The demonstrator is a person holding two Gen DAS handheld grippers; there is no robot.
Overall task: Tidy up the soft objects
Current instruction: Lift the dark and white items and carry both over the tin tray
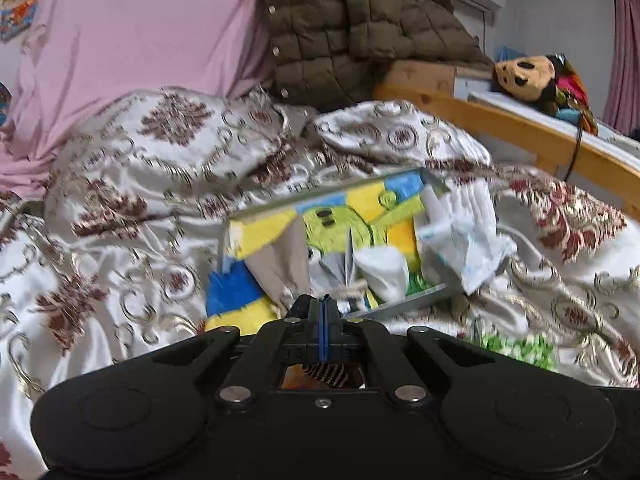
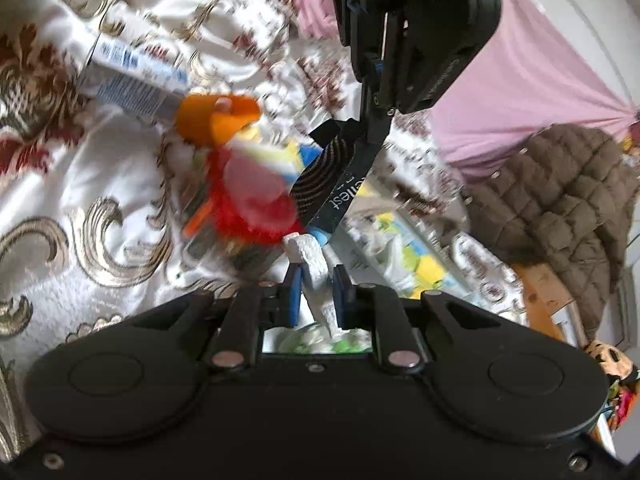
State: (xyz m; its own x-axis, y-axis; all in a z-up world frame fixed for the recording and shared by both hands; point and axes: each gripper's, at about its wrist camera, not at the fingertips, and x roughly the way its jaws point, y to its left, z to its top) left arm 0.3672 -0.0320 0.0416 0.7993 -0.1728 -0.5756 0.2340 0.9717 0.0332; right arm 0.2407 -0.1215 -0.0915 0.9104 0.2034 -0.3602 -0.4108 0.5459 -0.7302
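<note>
In the left wrist view my left gripper (image 1: 323, 303) is shut, its blue pads pressed together; a striped dark sock shows beneath it. Ahead lies a colourful cartoon-printed storage box (image 1: 340, 236) on the patterned bedspread (image 1: 120, 208), holding a beige cloth (image 1: 280, 264), white socks (image 1: 384, 268) and a white packet (image 1: 464, 236). In the right wrist view my right gripper (image 2: 316, 292) is shut on a white textured sock (image 2: 310, 258). A blurred red and orange plush toy (image 2: 244, 184) hangs just ahead. The left gripper (image 2: 370, 120) appears above, holding the dark striped sock (image 2: 328, 172).
A brown quilted jacket (image 1: 352, 28) and pink sheet (image 1: 132, 32) lie at the back. A plush doll (image 1: 536, 80) rests on the wooden bed frame (image 1: 520, 128) at right. A blue-printed white packet (image 2: 132, 80) lies on the bedspread.
</note>
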